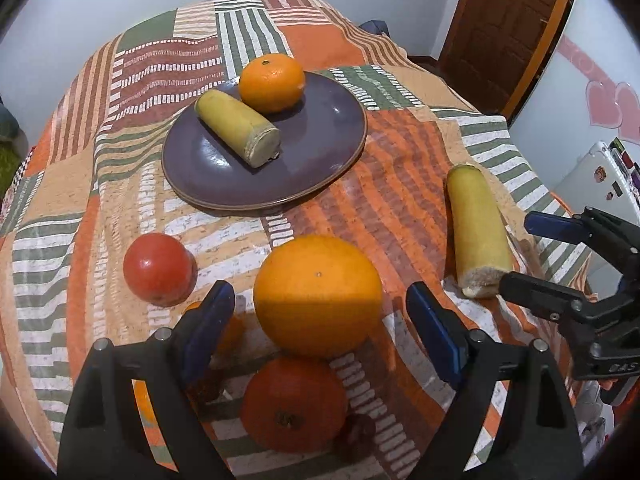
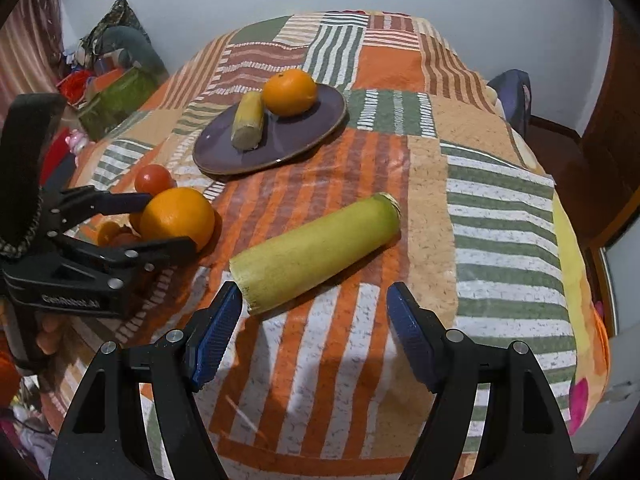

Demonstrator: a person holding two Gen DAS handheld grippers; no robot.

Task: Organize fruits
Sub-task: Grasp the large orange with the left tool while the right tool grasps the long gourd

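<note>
A purple plate (image 1: 328, 148) holds a small orange (image 1: 272, 82) and a short yellow-green fruit piece (image 1: 238, 128). A big orange (image 1: 318, 296) rests on the cloth between the blue pads of my left gripper (image 1: 320, 304). The jaws are open and there is a gap on both sides of the orange. A longer yellow-green fruit piece (image 2: 316, 248) lies on the cloth in front of my right gripper (image 2: 314, 304), which is open. Its cut near end sits by the left fingertip (image 2: 224, 312), and no pad presses on it. The right wrist view shows the left gripper (image 2: 170, 222) around the big orange (image 2: 178, 216).
A red round fruit (image 1: 156, 268) lies left of the big orange, and a red-orange one (image 1: 294, 404) lies nearer. Small orange fruits (image 2: 108, 232) sit behind the left finger. The patchwork cloth (image 2: 500, 240) drops off at the right. A wooden door (image 1: 512, 20) stands beyond.
</note>
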